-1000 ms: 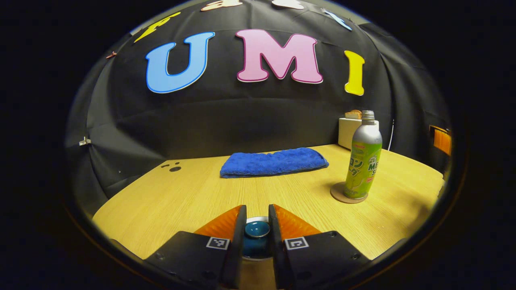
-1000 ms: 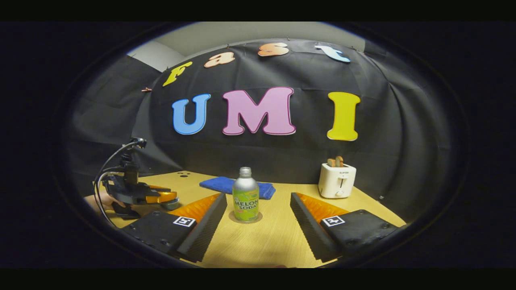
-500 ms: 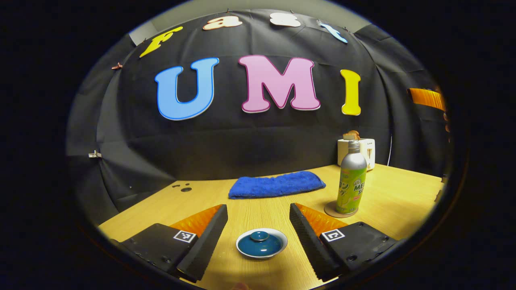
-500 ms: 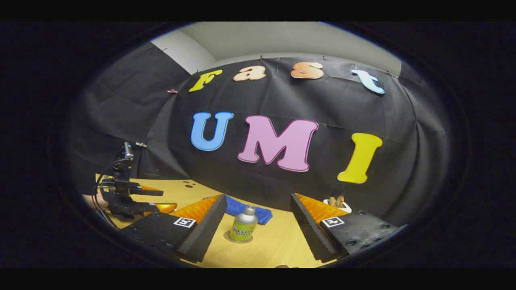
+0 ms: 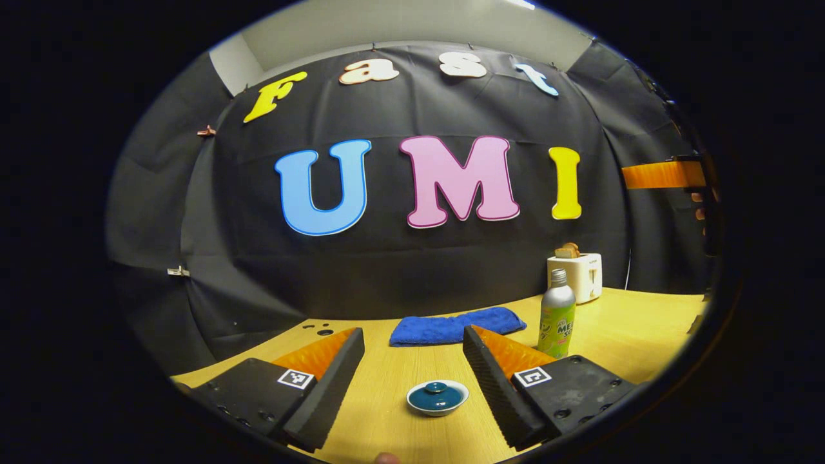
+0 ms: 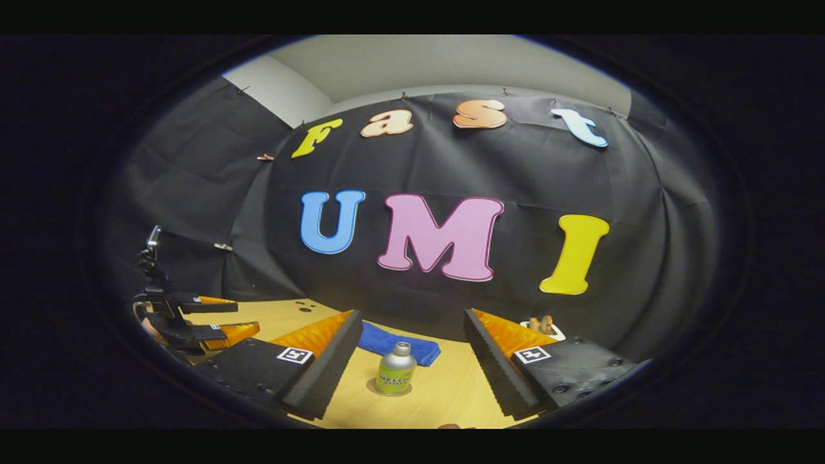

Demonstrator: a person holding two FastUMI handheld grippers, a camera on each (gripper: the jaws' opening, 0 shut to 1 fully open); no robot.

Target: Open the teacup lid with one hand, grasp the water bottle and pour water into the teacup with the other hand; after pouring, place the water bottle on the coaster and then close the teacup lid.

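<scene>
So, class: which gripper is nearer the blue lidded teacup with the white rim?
Left. The left gripper hovers just above the blue lidded teacup, fingers open either side of it. The right gripper hangs open over by the green bottle, farther off.

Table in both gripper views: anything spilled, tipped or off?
Nothing stands out. The teacup lid sits level on the table, the water bottle stands upright on its coaster, the blue towel lies folded, and no spill is visible.
</scene>
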